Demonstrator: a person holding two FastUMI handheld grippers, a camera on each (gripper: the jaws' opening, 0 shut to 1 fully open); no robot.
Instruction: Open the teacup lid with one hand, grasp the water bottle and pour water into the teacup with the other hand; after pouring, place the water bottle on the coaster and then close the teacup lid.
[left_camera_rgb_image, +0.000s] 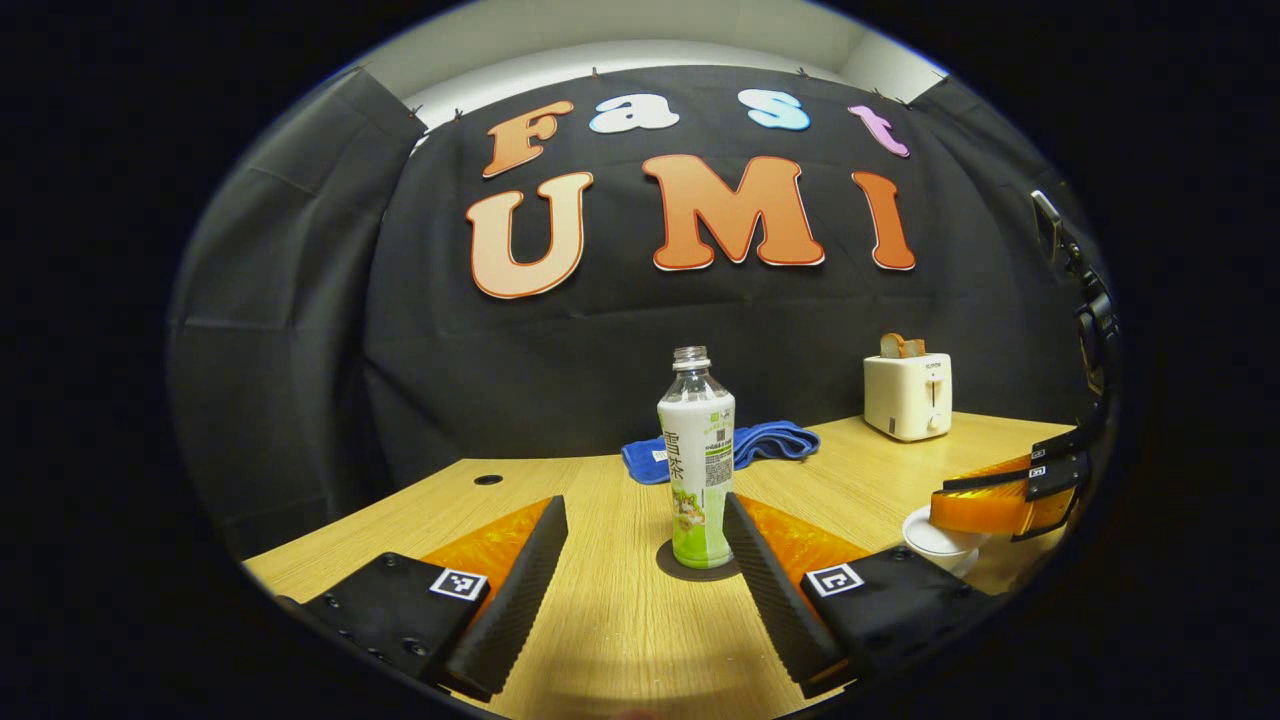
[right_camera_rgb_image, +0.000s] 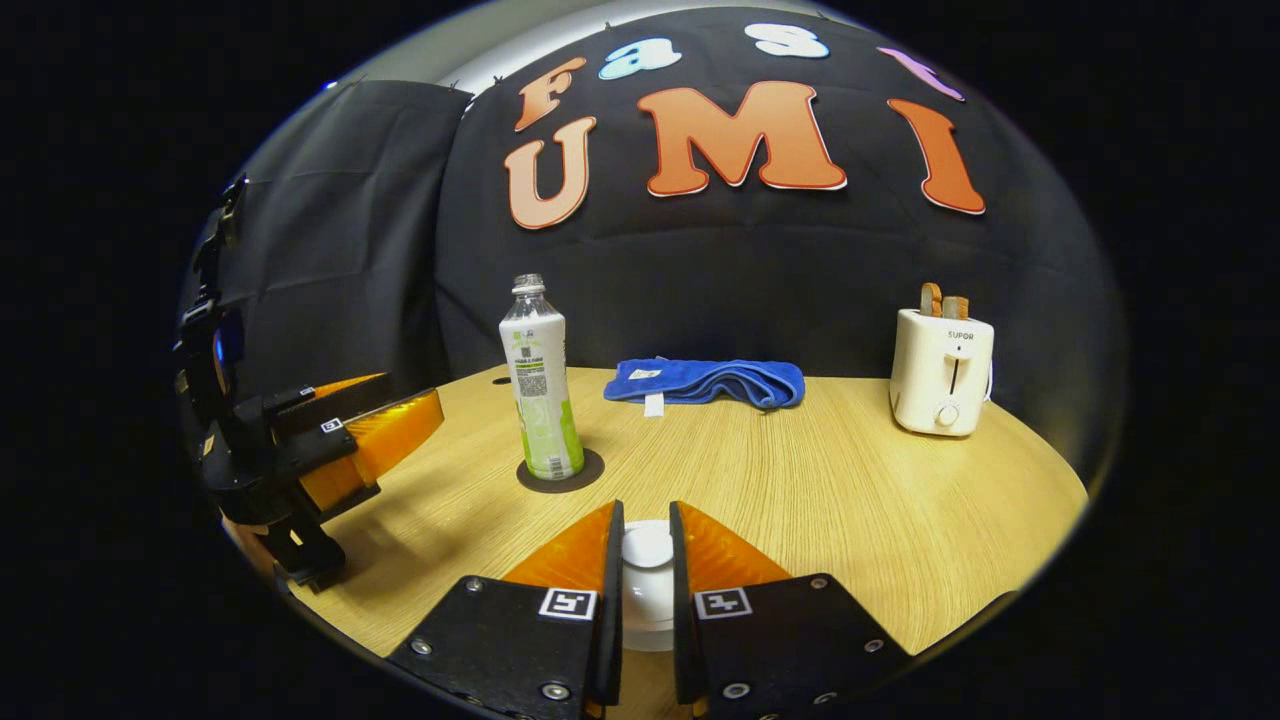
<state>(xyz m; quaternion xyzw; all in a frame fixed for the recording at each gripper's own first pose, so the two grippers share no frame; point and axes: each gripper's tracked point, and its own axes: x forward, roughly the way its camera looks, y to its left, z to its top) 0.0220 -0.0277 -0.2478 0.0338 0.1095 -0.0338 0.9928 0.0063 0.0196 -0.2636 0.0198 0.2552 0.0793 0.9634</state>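
Two hand-held grippers at work: our right hand-held gripper (right_camera_rgb_image: 646, 560) pinches the teacup lid's knob (right_camera_rgb_image: 647, 545), our left hand-held gripper (left_camera_rgb_image: 640, 570) gapes empty before the water bottle (left_camera_rgb_image: 697, 460) on its coaster (left_camera_rgb_image: 697, 565), so we judge closing comes next.

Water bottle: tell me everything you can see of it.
The water bottle is clear plastic, uncapped, wrapped in a white and green label. It stands upright on a dark round coaster on the wooden table. In the left gripper view the open left gripper frames it; whether its fingers touch it is unclear.
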